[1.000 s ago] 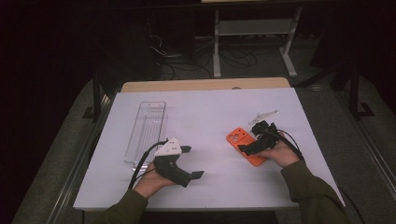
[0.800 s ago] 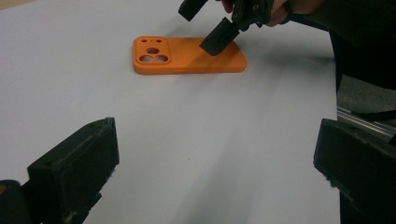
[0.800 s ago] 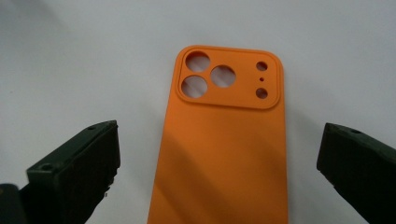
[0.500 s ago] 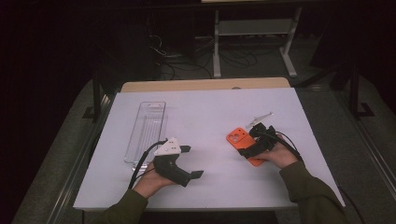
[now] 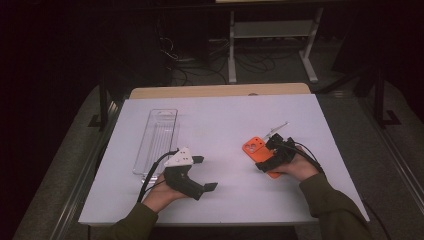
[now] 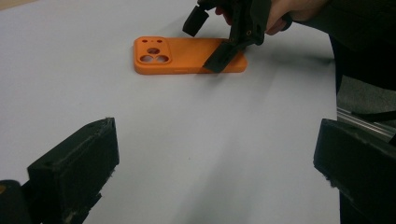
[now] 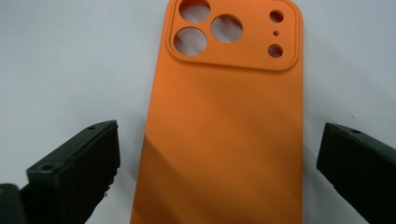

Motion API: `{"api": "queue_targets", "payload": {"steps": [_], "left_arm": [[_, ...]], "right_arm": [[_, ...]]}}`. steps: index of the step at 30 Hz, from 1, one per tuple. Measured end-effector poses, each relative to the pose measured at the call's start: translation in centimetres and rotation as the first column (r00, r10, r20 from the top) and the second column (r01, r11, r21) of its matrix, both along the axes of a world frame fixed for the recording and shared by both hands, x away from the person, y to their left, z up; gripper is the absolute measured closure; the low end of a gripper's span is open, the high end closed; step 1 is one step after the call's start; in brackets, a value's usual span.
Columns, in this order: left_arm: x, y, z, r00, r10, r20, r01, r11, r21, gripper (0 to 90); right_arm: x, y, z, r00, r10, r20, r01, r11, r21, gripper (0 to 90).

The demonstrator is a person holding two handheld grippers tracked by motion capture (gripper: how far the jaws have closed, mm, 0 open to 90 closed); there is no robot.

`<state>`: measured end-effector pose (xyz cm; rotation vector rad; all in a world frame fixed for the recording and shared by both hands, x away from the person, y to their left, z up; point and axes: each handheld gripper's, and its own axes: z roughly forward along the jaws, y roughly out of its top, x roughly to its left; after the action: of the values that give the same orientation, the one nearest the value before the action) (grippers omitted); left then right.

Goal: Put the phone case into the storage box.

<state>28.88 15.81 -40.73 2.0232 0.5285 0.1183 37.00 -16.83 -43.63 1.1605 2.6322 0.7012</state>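
From the high view, the orange case (image 5: 256, 148) lay flat on the white table (image 5: 225, 120), right of centre, with the right gripper (image 5: 267, 157) poised over its near end. The left gripper (image 5: 202, 172) rested well apart to the left, holding nothing, just beside a clear tray (image 5: 157, 137). A thin pale tool lay just beyond the case; what it was could not be told.

In the left gripper view, its jaws stood wide apart with bare table between them. Farther off, the case (image 6: 187, 55) lay back-up, camera holes toward the left of that view, and the right gripper (image 6: 212, 39) hung at its other end, one jaw touching or nearly touching the edge.

In the right gripper view, the right gripper (image 7: 217, 172) had its jaws spread fully, one on each side of the case (image 7: 224, 116), both clear of its long edges and gripping nothing.

The step in hand looked like a grasp across the case's width. To do it well, the jaws should probably come down level until they flank the side walls, stay centred so both pads meet together, and close gently, since a soft case may buckle or skid on the smooth table.
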Motion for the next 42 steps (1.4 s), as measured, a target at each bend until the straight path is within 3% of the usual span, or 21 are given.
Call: {"api": "queue_targets", "payload": {"steps": [15, 35, 42], "left_arm": [[-0.01, 0.05, 0.03, 1.0, -0.002, 0.002, 0.002, 1.0, 0.003, 0.0], [0.01, 0.22, 0.04, 0.9999, 0.015, 0.006, -0.015, 0.9998, -0.013, 0.0], [0.27, 0.22, -0.12, 0.9995, 0.007, -0.032, -0.008, 0.9997, -0.022, 0.0]], "right_arm": [[-0.09, -0.02, -0.24, 0.9987, -0.023, -0.045, 0.022, 1.0, -0.022, 0.4], [-0.34, -0.05, 0.01, 0.9984, -0.023, -0.052, 0.021, 0.999, -0.042, 12.7], [-0.4, 0.01, -0.05, 0.9987, -0.02, -0.046, 0.018, 0.999, -0.05, 13.1]]}}
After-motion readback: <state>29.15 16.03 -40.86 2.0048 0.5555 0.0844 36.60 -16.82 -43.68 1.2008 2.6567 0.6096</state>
